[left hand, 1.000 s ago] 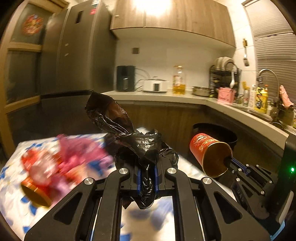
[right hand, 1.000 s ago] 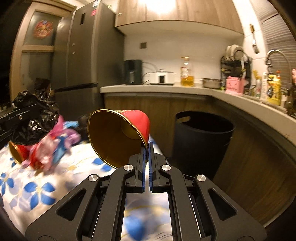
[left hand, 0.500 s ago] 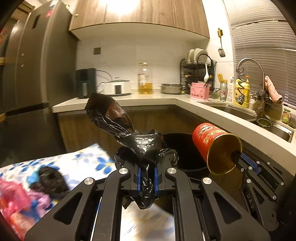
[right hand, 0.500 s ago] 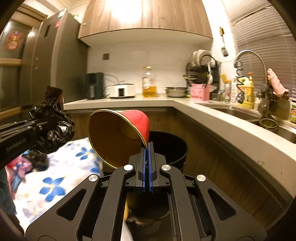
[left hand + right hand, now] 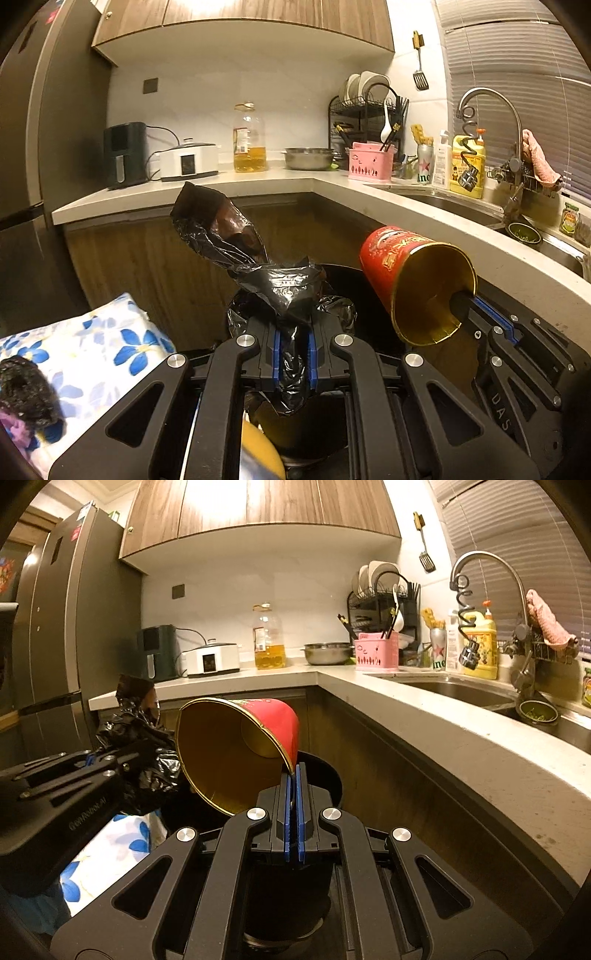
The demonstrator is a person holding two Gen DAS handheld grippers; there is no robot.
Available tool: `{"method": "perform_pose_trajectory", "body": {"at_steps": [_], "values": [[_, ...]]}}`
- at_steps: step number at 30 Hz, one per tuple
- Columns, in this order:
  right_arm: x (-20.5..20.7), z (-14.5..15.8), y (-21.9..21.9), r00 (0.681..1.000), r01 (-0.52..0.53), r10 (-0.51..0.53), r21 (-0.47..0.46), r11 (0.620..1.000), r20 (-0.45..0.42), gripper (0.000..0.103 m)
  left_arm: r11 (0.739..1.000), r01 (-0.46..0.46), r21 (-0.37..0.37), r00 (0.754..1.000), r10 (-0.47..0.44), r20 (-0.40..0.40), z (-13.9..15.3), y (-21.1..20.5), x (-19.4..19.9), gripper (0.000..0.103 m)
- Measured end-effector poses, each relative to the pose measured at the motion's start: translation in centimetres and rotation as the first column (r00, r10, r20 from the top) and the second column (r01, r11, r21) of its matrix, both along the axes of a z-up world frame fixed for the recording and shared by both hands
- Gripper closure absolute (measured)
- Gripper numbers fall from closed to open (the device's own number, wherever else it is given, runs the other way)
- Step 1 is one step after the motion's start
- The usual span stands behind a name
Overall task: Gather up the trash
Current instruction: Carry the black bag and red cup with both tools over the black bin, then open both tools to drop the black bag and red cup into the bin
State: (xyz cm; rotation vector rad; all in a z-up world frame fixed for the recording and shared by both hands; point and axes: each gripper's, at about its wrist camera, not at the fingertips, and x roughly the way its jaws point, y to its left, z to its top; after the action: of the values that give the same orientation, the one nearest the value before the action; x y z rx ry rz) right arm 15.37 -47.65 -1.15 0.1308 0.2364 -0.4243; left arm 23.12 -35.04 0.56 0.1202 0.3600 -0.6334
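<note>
My left gripper is shut on a crumpled black plastic bag, which sticks up and to the left above the fingers. My right gripper is shut on the rim of a red paper cup with a gold inside, tipped on its side with its mouth toward the camera. In the left wrist view the same cup hangs at the right. Both grippers hover over a black trash bin standing against the wooden counter front; its rim shows behind the bag. The bag also appears left of the cup.
A table with a blue-flowered cloth lies at the left, with a dark crumpled scrap on it. The L-shaped counter carries appliances, an oil bottle, a dish rack and a sink. A tall fridge stands at the left.
Both grippers have swung from over the flowered table to over the black bin, carrying the bag and the cup. The pile of trash on the table has slid out of view to the left.
</note>
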Motion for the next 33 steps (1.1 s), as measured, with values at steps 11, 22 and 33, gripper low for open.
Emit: {"method": "perform_pose_trajectory", "body": {"at_steps": [11,22,33], "values": [[1.9,-0.9,-1.2,1.000,-0.013,0.013,0.013,1.000,-0.016,0.100,1.000,0.012,-0.004,1.000,-0.012,-0.023,-1.5,-1.3,1.9,0.090],[3.6,-1.3,-1.8,0.999,-0.025,0.026,0.030,0.999,-0.026,0.100,1.000,0.019,-0.024,1.000,-0.020,-0.023,-2.0,-1.4,2.7,0.065],[4.4,-2.0,-2.2,0.998,-0.035,0.038,0.056,0.998,-0.057,0.092,0.997,0.013,-0.070,0.999,-0.015,-0.031,-2.1,0.5,3.1,0.030]]}}
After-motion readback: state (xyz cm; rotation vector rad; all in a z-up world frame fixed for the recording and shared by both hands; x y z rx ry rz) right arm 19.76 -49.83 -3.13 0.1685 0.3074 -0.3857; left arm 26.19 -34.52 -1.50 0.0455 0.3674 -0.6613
